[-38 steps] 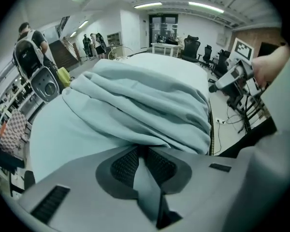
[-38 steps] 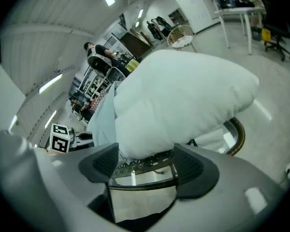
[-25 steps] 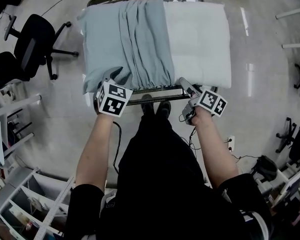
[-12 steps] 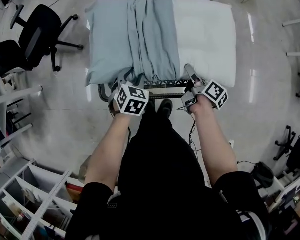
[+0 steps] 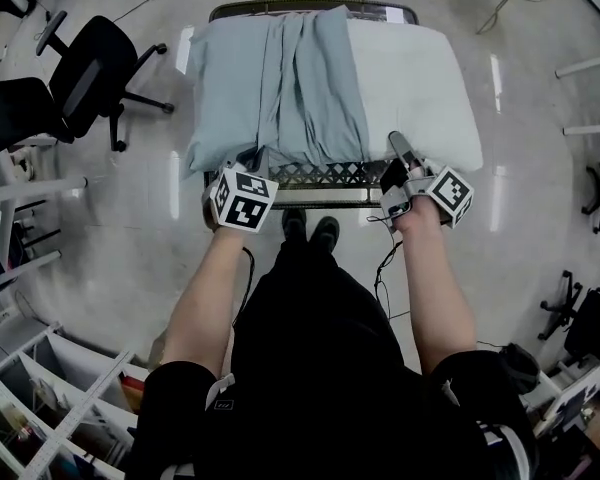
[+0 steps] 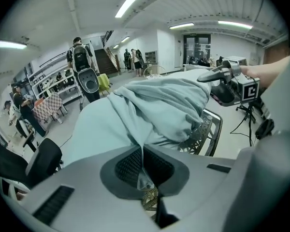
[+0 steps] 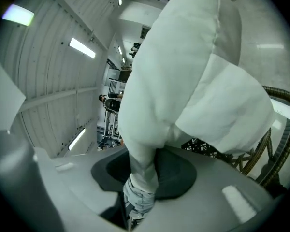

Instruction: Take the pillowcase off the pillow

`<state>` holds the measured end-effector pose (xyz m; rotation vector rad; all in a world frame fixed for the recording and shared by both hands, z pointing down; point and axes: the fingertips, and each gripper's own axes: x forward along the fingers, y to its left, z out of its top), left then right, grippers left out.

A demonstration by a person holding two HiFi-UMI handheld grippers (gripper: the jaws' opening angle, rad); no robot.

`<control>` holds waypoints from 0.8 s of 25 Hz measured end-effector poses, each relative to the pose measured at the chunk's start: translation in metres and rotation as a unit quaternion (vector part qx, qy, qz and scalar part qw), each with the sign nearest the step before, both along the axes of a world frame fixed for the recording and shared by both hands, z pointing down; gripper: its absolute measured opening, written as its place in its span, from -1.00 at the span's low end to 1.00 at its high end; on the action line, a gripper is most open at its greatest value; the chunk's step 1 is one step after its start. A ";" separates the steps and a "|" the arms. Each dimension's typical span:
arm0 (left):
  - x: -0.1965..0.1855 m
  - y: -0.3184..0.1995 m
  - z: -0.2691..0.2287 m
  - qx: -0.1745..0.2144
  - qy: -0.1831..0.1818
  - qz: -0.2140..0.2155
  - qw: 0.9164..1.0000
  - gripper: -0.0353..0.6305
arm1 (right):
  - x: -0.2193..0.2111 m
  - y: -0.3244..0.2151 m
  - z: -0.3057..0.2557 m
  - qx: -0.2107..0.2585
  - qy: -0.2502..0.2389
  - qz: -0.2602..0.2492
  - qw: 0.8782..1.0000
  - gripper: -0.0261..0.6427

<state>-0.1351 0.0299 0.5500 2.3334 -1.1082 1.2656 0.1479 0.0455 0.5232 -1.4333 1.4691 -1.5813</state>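
A white pillow [image 5: 415, 83] lies on a metal lattice table [image 5: 320, 176], its right half bare. The pale blue pillowcase [image 5: 280, 88] is bunched in folds over its left half. My left gripper [image 5: 246, 161] is at the pillowcase's near edge. Its jaws have just been closing, and in the left gripper view they [image 6: 142, 158] pinch a fold of the pillowcase [image 6: 154, 105]. My right gripper [image 5: 399, 146] is at the pillow's near right corner. Its jaws [image 7: 141, 178] have also just been closing and now squeeze a bunched corner of the pillow [image 7: 183, 71].
A black office chair [image 5: 90, 68] stands left of the table. White shelving [image 5: 40, 408] fills the lower left, and more chairs [image 5: 590, 318] stand at the right. A cable [image 5: 382, 268] runs over the floor by my feet. People stand far off [image 6: 82, 62].
The left gripper swung right along the pillowcase's near edge, then came back and shut on the fabric. The right gripper rose at the pillow's near corner and closed on it.
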 end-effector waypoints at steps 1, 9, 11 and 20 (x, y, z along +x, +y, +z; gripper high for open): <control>-0.003 -0.001 -0.003 0.000 0.001 0.000 1.000 -0.87 | 0.003 0.000 -0.002 -0.003 0.003 0.002 1.000 -0.56; -0.039 -0.007 -0.011 -0.002 0.013 -0.010 1.000 -0.88 | 0.010 0.001 -0.001 0.006 -0.003 0.002 1.000 -0.62; -0.046 -0.008 -0.010 -0.007 0.029 -0.020 0.999 -0.87 | 0.012 0.001 0.004 0.019 -0.005 -0.003 1.000 -0.61; -0.029 0.011 0.011 -0.046 0.076 -0.060 0.994 -0.85 | 0.007 0.008 0.037 -0.021 0.039 -0.021 0.999 -0.42</control>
